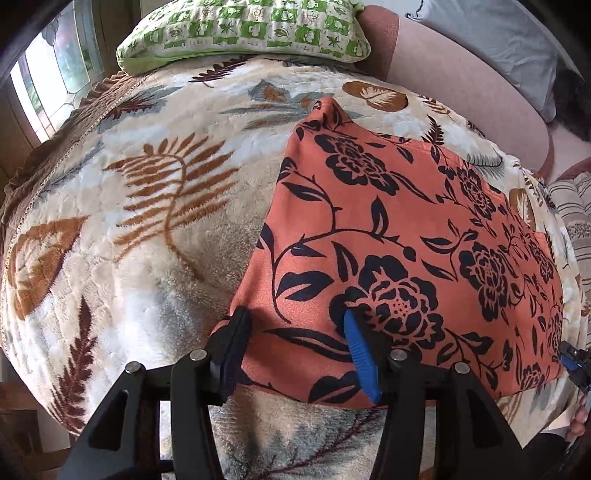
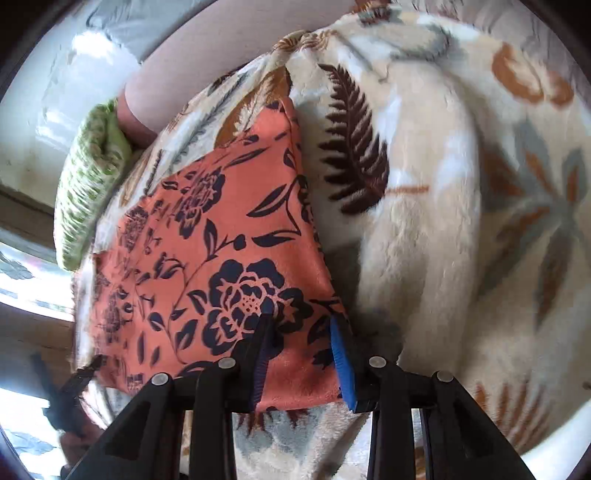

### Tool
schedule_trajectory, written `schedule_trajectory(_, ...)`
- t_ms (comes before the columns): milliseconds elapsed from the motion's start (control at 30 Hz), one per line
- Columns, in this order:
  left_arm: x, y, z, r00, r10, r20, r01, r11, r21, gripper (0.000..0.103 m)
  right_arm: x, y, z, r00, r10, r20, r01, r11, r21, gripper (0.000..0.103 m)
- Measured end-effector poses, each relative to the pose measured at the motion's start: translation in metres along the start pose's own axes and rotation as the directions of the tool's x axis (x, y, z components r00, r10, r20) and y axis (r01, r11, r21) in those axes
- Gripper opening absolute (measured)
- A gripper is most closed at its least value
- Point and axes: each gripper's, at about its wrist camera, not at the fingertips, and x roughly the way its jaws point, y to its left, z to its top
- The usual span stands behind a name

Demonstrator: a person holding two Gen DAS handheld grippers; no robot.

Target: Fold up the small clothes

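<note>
An orange cloth with a dark floral print (image 1: pixel 406 236) lies flat in a rough rectangle on a cream plush blanket with leaf patterns (image 1: pixel 147 206). My left gripper (image 1: pixel 294 321) stands over the cloth's near left corner. Its jaws are open, one finger at the cloth's edge, the blue-padded finger (image 1: pixel 356 343) on top of the cloth. In the right wrist view my right gripper (image 2: pixel 301 326) is open over the cloth's (image 2: pixel 207 229) near right corner, and the fabric lies smooth between its fingers. The right gripper (image 1: pixel 572 363) also shows at the left wrist view's right edge.
A green and white patterned pillow (image 1: pixel 243 29) lies at the far end of the blanket, next to a pinkish cushion (image 1: pixel 461 70) and a grey one (image 1: pixel 498 40). A window (image 1: pixel 55 74) is far left. Striped fabric (image 1: pixel 576 206) lies at the right edge.
</note>
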Motion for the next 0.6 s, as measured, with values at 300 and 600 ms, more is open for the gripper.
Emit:
schedule_trajectory(300, -0.057, 0.048, -0.032, 0.992, -0.106, 0.061, 0.116, 0.974, -0.197, 0.057, -0.018, 0.089, -0.037, 0.979, 0.194, 0.057, -0.178, 0.961, -0.209, 0.037)
schedule_trajectory(600, -0.035, 0.062, -0.05, 0.975, -0.221, -0.006, 0.203, 0.907, -0.368, 0.057, 0.054, 0.099, -0.052, 0.976, 0.219, -0.016, -0.218, 0.958, -0.188, 0.036)
